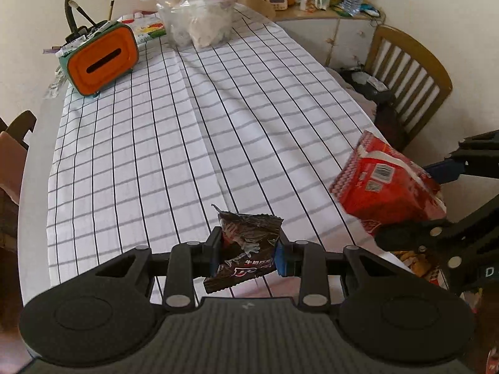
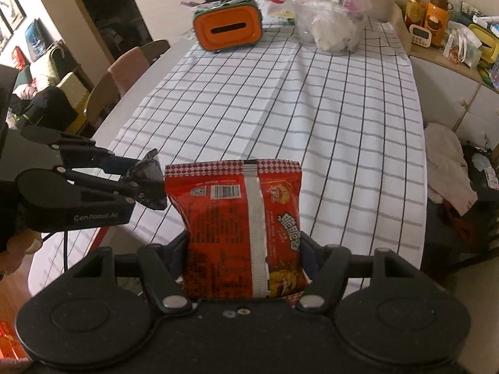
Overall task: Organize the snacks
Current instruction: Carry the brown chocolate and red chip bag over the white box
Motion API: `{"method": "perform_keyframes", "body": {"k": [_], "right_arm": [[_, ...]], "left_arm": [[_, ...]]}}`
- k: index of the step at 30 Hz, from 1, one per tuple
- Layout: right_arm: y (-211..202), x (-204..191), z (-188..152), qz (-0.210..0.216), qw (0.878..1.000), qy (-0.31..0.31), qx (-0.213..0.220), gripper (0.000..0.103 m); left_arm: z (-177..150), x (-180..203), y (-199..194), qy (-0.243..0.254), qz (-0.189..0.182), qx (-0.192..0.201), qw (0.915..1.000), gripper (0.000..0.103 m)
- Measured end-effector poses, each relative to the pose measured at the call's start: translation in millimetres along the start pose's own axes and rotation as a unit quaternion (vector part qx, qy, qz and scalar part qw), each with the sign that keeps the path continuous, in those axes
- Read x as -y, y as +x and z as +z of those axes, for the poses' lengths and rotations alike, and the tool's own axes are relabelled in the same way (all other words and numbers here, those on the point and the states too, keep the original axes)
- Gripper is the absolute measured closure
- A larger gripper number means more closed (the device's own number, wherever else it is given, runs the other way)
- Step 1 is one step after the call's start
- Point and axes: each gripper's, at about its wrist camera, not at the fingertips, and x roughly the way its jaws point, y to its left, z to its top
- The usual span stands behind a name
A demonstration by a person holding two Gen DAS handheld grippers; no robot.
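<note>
My left gripper is shut on a small dark brown chocolate wrapper, held above the near end of the checked tablecloth. The same wrapper shows in the right wrist view, pinched in the left gripper at the left. My right gripper is shut on a large red snack bag, which stands upright between its fingers with its back seam and barcode facing me. In the left wrist view that red bag hangs at the right, over the table's edge.
An orange tissue box with pens behind it stands at the far left. A clear plastic bag of snacks sits at the far end. A wooden chair stands to the right, a cluttered sideboard behind it. More chairs line the left.
</note>
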Motion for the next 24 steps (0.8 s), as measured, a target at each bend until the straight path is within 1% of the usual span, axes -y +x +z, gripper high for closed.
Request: {"method": "perform_keyframes", "body": {"k": [10, 14, 17, 24], "right_arm": [[-11, -20, -44, 0.024, 1.000, 0.006, -0.005, 0.034], [-9, -27, -59, 0.027, 1.000, 0.006, -0.010, 0.034], [-5, -32, -74, 0.034, 0.999, 0.009, -0.017, 0.034], [13, -46, -102, 0.022, 0.999, 0.008, -0.037, 0.034]], "left_arm": [[-43, 21, -12, -0.008, -0.006, -0.028, 0.9996, 0.071], [-64, 29, -13, -0.018, -0.004, -0.027, 0.9995, 0.071], [-76, 32, -10, -0.028, -0.003, -0.039, 0.9989, 0.071], [-106, 41, 3, -0.029, 0.018, -0.061, 0.9975, 0.071]]}}
